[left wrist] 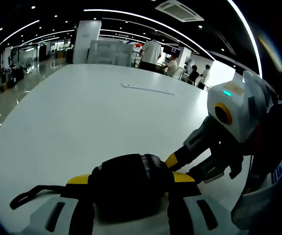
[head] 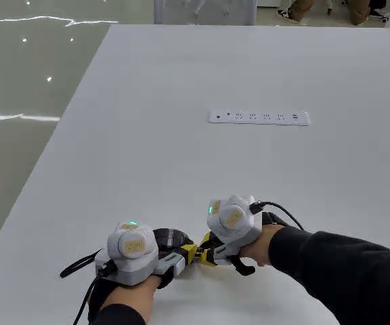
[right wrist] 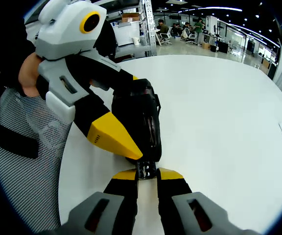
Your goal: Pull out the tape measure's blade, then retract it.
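A black rubber-cased tape measure (right wrist: pixel 142 115) sits at the near edge of the white tabletop (head: pixel 181 101) — clamped across its body by the left hand-held gripper (left wrist: pixel 130 179). The right hand-held gripper (right wrist: pixel 147 175) pinches the metal blade tip (right wrist: pixel 146 168) at the case's mouth — jaws nearly together.

The left gripper (left wrist: pixel 131 178) has its two yellow-tipped fingers (left wrist: pixel 80 196) closed against either side of a black tape measure (left wrist: pixel 131 188), which sits squarely between them and bulges above their tips. A black strap (left wrist: pixel 28 196) trails from the case, outward past the left-hand finger, and lies on the white table (left wrist: pixel 72 122). Just beyond the right-hand finger, the right gripper (left wrist: pixel 180 165) comes in at an angle, its yellow tip right up against that side of the tape measure; whether it touches is unclear. Well ahead of the fingers a white power strip (left wrist: pixel 148 88) lies flat, and further still people stand at the table's far end.
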`<action>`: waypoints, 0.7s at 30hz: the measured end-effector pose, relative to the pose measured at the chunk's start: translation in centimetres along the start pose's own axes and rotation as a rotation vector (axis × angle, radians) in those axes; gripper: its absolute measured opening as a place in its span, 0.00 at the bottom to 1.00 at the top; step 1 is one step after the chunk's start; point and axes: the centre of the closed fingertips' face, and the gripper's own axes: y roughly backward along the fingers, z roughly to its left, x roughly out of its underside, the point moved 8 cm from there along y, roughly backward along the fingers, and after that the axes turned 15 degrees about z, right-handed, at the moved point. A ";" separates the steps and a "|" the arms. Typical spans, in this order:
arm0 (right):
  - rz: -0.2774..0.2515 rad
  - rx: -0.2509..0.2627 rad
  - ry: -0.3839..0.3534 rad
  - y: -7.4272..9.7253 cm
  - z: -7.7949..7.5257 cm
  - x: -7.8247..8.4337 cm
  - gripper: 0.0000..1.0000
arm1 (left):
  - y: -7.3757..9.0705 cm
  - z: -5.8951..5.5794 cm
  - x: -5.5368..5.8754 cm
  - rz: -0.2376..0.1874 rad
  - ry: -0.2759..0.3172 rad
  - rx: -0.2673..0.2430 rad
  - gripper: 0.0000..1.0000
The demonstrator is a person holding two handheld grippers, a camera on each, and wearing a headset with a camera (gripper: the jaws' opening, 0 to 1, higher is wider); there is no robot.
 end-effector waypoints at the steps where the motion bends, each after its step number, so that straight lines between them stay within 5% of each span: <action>1: -0.003 -0.001 0.003 0.0 0.0 0.0 0.10 | 0.0 0.0 0.0 0.000 -0.001 0.000 0.56; 21: -0.001 -0.007 0.025 -0.1 0.1 -0.4 0.13 | 0.0 0.1 0.0 -0.002 -0.004 0.013 0.57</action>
